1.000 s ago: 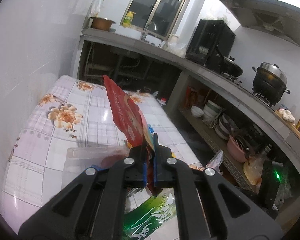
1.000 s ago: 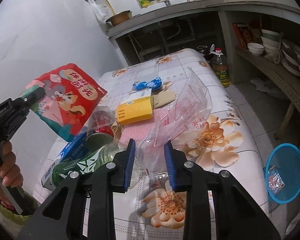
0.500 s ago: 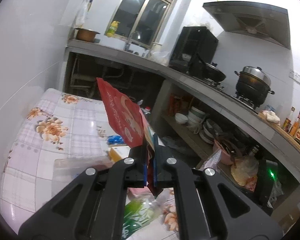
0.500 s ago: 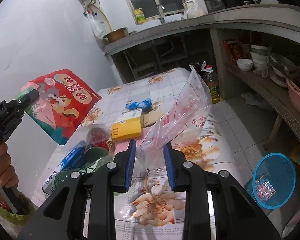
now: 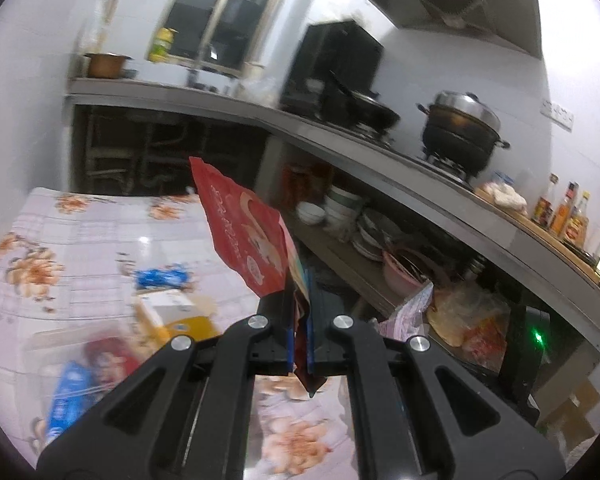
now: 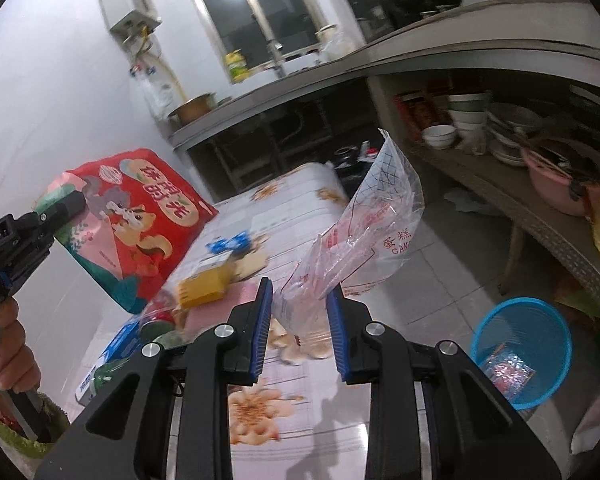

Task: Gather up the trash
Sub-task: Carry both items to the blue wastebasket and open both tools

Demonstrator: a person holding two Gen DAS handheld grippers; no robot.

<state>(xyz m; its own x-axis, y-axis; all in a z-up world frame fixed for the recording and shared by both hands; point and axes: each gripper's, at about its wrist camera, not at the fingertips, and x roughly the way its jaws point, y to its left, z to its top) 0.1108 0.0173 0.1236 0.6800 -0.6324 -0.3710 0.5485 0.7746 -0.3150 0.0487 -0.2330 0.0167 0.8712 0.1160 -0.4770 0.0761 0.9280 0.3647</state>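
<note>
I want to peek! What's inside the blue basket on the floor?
The blue basket holds one shiny pinkish wrapper. Its near wall hides part of the bottom.

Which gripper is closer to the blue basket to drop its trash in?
Probably the right gripper: the blue basket sits on the floor just beside it, and it holds the clear bag. The left gripper with the red packet is on the far side.

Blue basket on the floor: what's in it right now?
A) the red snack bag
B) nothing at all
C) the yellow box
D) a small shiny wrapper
D: in the right wrist view the blue basket holds only a small shiny wrapper at its bottom.
</note>
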